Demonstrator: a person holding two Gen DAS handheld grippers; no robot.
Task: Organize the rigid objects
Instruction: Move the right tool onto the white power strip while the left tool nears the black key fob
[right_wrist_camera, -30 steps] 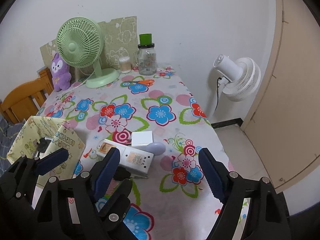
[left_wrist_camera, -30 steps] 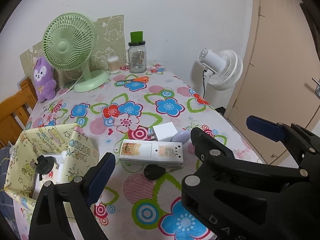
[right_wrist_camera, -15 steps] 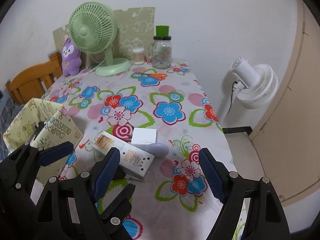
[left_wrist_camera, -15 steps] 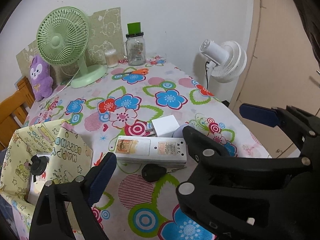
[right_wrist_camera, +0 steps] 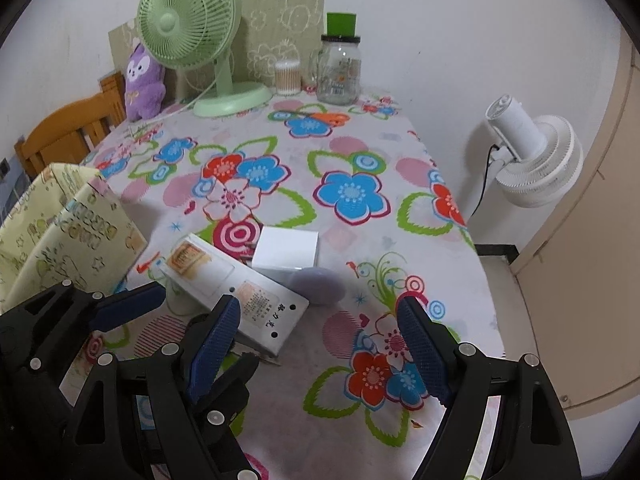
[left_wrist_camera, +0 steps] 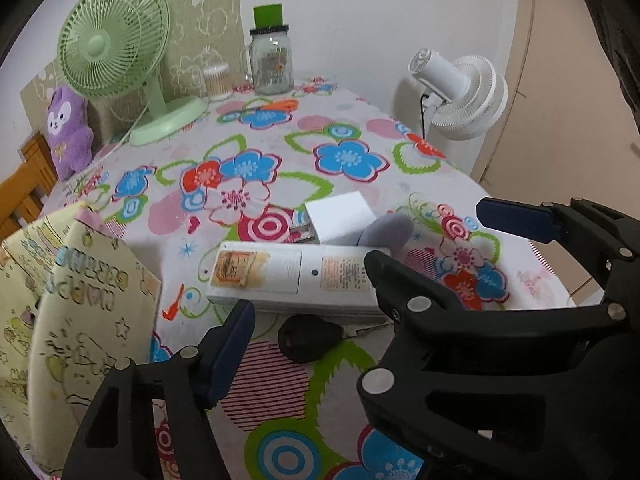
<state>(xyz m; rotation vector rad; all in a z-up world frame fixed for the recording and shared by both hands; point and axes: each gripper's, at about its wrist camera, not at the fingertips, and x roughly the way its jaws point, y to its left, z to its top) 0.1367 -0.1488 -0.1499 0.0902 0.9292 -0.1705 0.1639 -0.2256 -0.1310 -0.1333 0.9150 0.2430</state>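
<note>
A long white power strip (left_wrist_camera: 288, 276) (right_wrist_camera: 236, 292) lies on the floral tablecloth, with a white cube plug (left_wrist_camera: 340, 220) (right_wrist_camera: 287, 250) and a pale lilac oval object (left_wrist_camera: 386, 230) (right_wrist_camera: 320, 286) just behind it. A black key fob (left_wrist_camera: 310, 338) lies in front of the strip. A yellow patterned fabric box (left_wrist_camera: 68, 300) (right_wrist_camera: 60, 228) stands at the left. My left gripper (left_wrist_camera: 368, 292) is open and empty above the strip's near end. My right gripper (right_wrist_camera: 316, 348) is open and empty, its left finger over the strip's right end.
A green desk fan (left_wrist_camera: 120, 52) (right_wrist_camera: 192, 28), a glass jar (left_wrist_camera: 272, 60) (right_wrist_camera: 339, 70), a cotton swab tub (right_wrist_camera: 287, 77) and a purple plush (left_wrist_camera: 68, 132) (right_wrist_camera: 142, 80) stand at the table's back. A white floor fan (right_wrist_camera: 532, 152) and a door are right. A wooden chair (right_wrist_camera: 64, 128) is at the left.
Both grippers have moved forward and lower toward the power strip, which looks larger now. Both stay open. Nothing on the table has moved.
</note>
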